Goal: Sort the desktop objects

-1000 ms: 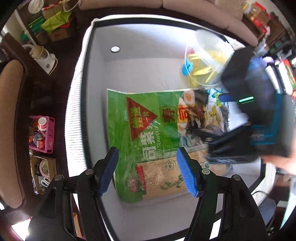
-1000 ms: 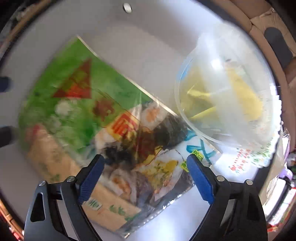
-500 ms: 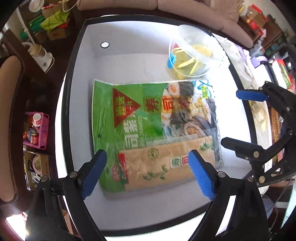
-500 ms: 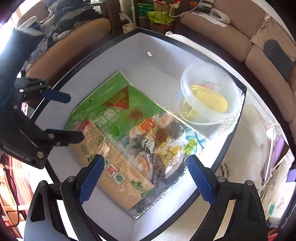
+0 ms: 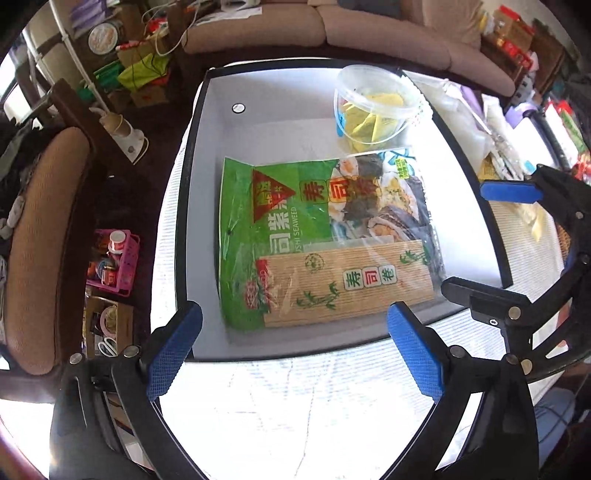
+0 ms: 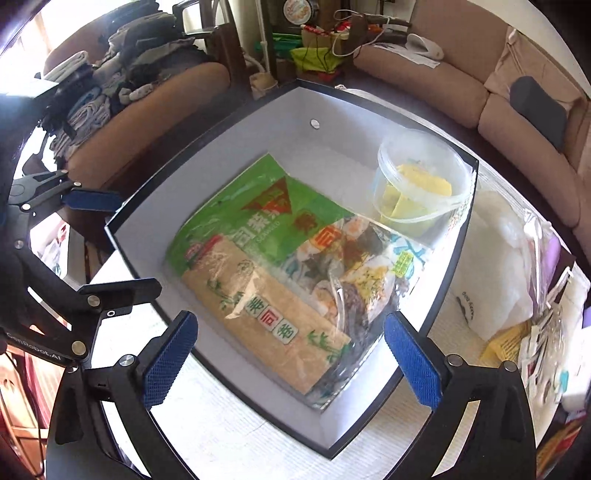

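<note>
A green sushi seaweed pack (image 5: 325, 236) with a bamboo mat inside lies flat on the floor of a white box with a black rim (image 5: 199, 184). A clear tub (image 5: 373, 107) of yellow pieces stands in the box's far right corner, touching the pack. My left gripper (image 5: 294, 312) hovers above the box's near edge, jaws opening, nothing between them. My right gripper (image 6: 290, 321) hangs over the box's (image 6: 229, 155) near corner above the pack (image 6: 284, 258), jaws opening and empty; the tub (image 6: 421, 181) is beyond. Each gripper shows in the other's view: right gripper (image 5: 465, 240), left gripper (image 6: 138, 243).
The box sits on a white tablecloth (image 5: 295, 406). White plastic bags (image 6: 506, 266) and packets crowd the table to its right. A brown sofa (image 5: 369, 29) runs behind, a padded chair (image 5: 40, 240) and a pink basket (image 5: 118, 262) stand to the left.
Both grippers have drawn back and upward from the box, so more of the room shows. The left jaws have spread wider. The pack and tub lie where they were.
</note>
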`<state>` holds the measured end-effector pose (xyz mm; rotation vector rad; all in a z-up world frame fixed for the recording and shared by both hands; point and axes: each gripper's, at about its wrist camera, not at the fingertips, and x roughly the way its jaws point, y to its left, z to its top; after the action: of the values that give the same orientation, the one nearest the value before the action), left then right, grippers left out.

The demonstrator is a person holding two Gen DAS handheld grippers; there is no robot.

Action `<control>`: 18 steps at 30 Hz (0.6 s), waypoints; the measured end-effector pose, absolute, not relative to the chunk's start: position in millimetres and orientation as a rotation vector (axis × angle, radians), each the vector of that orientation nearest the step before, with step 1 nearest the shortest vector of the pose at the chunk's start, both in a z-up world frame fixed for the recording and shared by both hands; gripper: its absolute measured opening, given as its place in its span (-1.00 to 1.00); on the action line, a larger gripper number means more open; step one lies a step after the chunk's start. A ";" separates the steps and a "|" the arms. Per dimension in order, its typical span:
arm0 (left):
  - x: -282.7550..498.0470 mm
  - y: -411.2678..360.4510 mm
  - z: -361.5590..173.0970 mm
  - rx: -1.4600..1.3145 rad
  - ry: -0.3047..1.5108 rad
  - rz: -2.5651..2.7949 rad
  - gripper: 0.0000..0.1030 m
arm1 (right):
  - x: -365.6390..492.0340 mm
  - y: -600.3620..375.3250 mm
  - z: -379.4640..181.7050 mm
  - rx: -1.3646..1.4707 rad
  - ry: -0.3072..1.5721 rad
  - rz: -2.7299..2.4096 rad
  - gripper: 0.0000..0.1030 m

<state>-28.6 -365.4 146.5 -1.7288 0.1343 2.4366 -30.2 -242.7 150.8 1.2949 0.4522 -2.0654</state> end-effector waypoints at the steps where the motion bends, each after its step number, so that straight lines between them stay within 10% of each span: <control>1: -23.9 -365.7 148.4 -1.721 0.126 2.448 1.00 | -25.8 -241.7 153.3 1.290 0.452 -2.071 1.00; 18: 62.9 -313.8 183.5 -1.560 0.064 2.589 1.00 | 51.8 -165.0 184.2 1.218 0.409 -2.209 1.00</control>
<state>62.9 -313.8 183.5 -1.5597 0.0636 2.5893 51.8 -165.0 184.2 1.2181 0.4093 -2.2093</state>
